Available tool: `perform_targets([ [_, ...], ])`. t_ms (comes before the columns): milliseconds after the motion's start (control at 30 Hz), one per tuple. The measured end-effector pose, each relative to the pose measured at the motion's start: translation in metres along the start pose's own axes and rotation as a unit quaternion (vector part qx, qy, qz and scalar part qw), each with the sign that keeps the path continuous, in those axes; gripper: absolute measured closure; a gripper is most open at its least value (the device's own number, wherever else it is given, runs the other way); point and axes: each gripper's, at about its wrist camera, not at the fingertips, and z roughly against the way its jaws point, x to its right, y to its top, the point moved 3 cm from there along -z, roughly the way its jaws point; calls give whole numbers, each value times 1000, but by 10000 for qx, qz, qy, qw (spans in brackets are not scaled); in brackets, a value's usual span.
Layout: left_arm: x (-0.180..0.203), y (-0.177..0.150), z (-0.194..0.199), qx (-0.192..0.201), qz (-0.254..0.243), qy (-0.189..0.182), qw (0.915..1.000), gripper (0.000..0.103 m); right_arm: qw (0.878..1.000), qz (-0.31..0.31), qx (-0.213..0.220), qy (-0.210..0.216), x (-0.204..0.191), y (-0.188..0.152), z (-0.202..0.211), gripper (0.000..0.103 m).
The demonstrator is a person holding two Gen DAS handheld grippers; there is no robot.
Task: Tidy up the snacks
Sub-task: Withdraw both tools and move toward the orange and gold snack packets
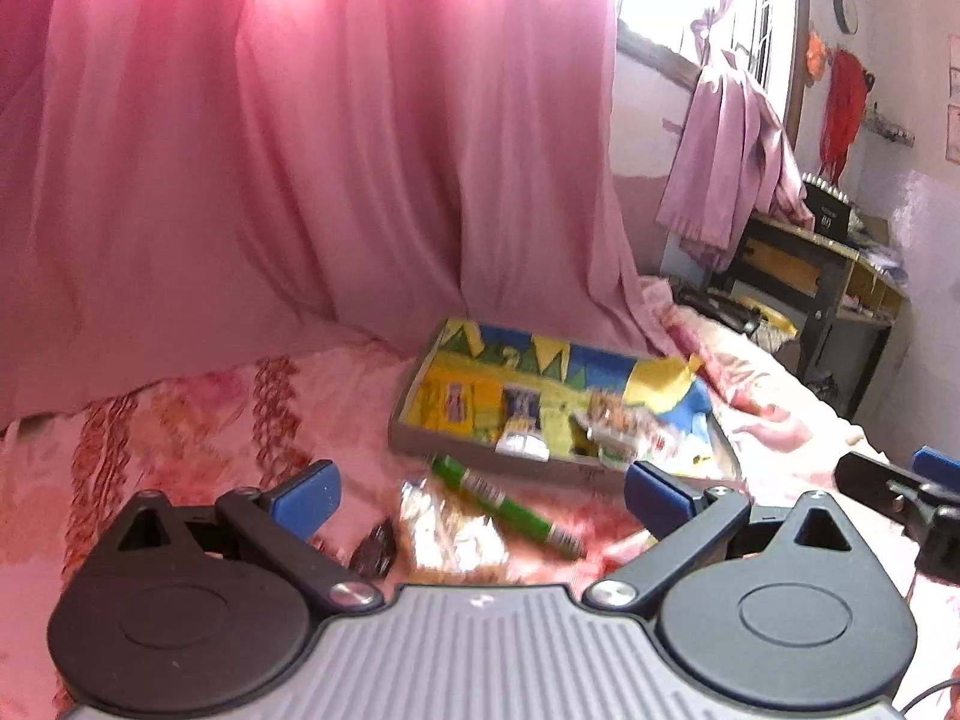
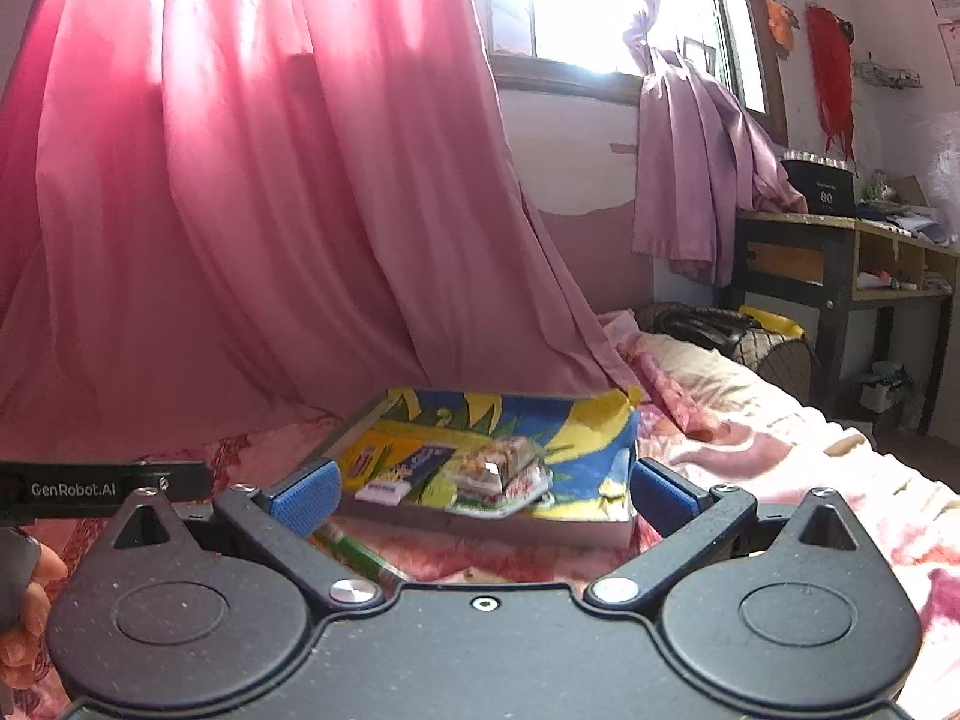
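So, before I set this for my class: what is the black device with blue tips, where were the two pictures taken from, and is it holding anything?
These are two hand-held claws, one in each of a person's hands, each with a camera looking along its blue tips. One picture is from the left claw, the other from the right claw. Both stand open and hold nothing. On the pink bedspread lies a colourful shallow box with snack packets inside. In front of it lie a green tube and a silvery packet.
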Motion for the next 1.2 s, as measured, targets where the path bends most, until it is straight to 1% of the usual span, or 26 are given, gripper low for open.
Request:
perform_targets([
  [233,-3,-16,21,-87,4,89,9999,0,9994,-12,-329,-71,-1,-19,26,1],
  [433,-1,-32,35,-282,-77,101,9995,0,9974,52,-715,-57,-7,-39,42,1],
  [567,1,-39,39,-452,-111,102,9989,0,9966,99,-813,14,-14,-44,48,1],
  [767,-1,-55,33,-1045,-64,362,9938,0,9924,259,-1199,-28,-23,-55,46,1],
  [933,-3,-58,34,-1123,-44,442,9927,0,9882,261,-1507,-11,-26,-62,40,1],
  [1200,0,-64,24,-1469,-200,565,9873,0,9815,200,-1901,-47,-24,-70,30,1],
])
